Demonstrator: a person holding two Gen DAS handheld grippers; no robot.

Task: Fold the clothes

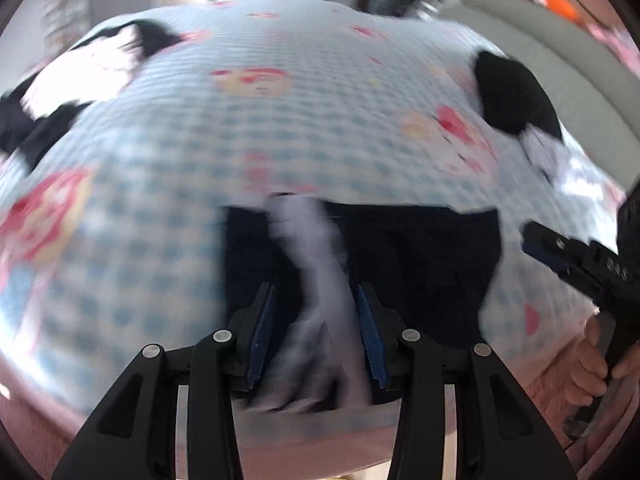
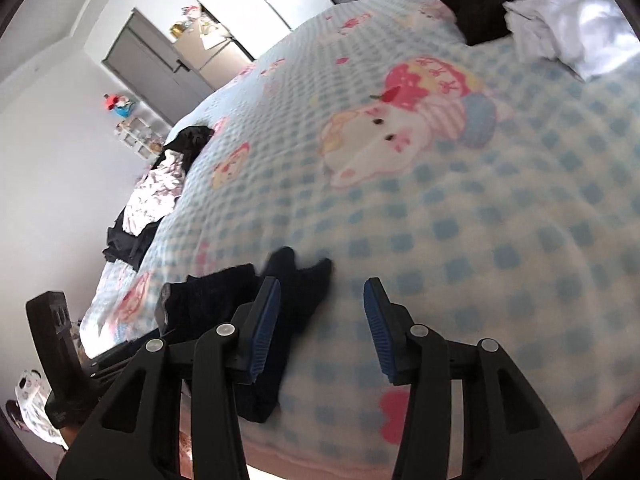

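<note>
Dark clothing lies at the near edge of the bed, on a blanket with blue-white checks and pink cartoon figures. In the left wrist view the left gripper hangs just above this dark garment with its jaws apart, and a pale, whitish strip of cloth runs between the two blue pads. The picture is blurred there, so I cannot tell if the pads really touch the strip.

The right gripper is also wide open and holds nothing. Its left finger is over the edge of the dark garment, while its right finger is over bare blanket. In the left wrist view the right gripper shows at the right border, with the person's right hand around its handle.

Other clothes are on the bed, well apart from the grippers: a heap of white and black cloth at the far left edge, and a black piece with a crumpled white piece just beside it at the far right corner. A grey door stands in the white wall behind the bed.
</note>
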